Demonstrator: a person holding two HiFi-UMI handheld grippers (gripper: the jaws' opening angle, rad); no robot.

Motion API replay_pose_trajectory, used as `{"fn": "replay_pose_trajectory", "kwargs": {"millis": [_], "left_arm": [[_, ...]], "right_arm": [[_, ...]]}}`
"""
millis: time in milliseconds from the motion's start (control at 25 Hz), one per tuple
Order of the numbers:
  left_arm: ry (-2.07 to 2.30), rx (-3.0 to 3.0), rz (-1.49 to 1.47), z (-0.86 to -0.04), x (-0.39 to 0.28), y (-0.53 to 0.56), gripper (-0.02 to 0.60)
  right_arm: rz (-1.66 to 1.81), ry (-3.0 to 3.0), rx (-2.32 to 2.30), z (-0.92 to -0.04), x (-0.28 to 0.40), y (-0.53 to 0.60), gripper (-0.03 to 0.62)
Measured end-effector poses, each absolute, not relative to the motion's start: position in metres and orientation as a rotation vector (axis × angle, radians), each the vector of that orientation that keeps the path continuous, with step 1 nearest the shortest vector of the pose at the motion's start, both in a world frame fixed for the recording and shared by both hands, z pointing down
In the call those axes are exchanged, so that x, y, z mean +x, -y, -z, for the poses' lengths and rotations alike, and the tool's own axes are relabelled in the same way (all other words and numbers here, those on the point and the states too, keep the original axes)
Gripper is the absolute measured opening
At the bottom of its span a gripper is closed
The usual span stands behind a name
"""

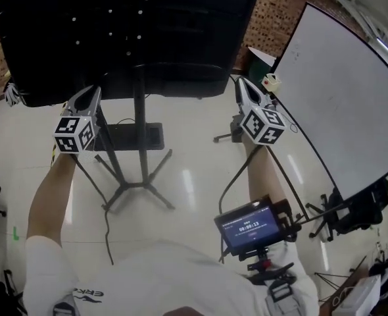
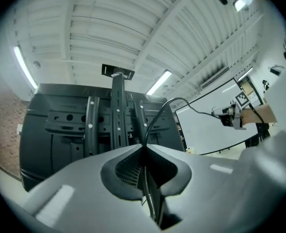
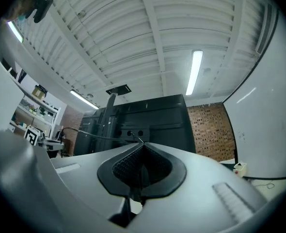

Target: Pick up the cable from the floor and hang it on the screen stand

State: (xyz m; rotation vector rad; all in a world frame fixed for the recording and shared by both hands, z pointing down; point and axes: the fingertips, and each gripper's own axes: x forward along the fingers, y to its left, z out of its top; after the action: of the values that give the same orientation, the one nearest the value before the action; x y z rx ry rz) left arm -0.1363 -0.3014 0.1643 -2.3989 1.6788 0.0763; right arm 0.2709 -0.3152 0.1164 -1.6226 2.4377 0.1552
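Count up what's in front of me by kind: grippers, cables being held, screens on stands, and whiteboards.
Grippers: 2 (left gripper, right gripper)
Cable held by both: 1
Screen on its stand: 1
Whiteboard: 1
Total: 5

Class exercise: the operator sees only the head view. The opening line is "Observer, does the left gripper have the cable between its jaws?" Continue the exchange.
Observer: Yes. Its own view shows the left gripper shut on the cable.
Operator: And the right one?
Observer: The right gripper is also shut, pinching the same cable at its tip.
Operator: Where does the cable run between them?
Observer: It arcs through the air from one gripper to the other, in front of the back of the screen.
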Motion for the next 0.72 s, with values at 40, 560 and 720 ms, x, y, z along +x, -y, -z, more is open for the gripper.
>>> {"fn": "replay_pose_trajectory", "kwargs": {"millis": [40, 560, 720], "left_arm": [[-1.698, -2.387, -0.08, -0.154, -0.145, 0.297, 0.018], [-1.851, -2.201, -0.033, -0.079, -0.221, 0.258, 0.018], [-1.863, -2.159, 0.002, -0.069, -0.224, 0.255, 0.018]], "right_arm": [[-0.148, -2.451, -1.602, -0.118, 0.26, 0.321, 0.014], [-0.18, -2.545, -1.409, -0.105, 0.179, 0.354, 0.014], [-0.209, -2.539, -1.38, -0.094, 0.177, 0.361, 0.014]]}}
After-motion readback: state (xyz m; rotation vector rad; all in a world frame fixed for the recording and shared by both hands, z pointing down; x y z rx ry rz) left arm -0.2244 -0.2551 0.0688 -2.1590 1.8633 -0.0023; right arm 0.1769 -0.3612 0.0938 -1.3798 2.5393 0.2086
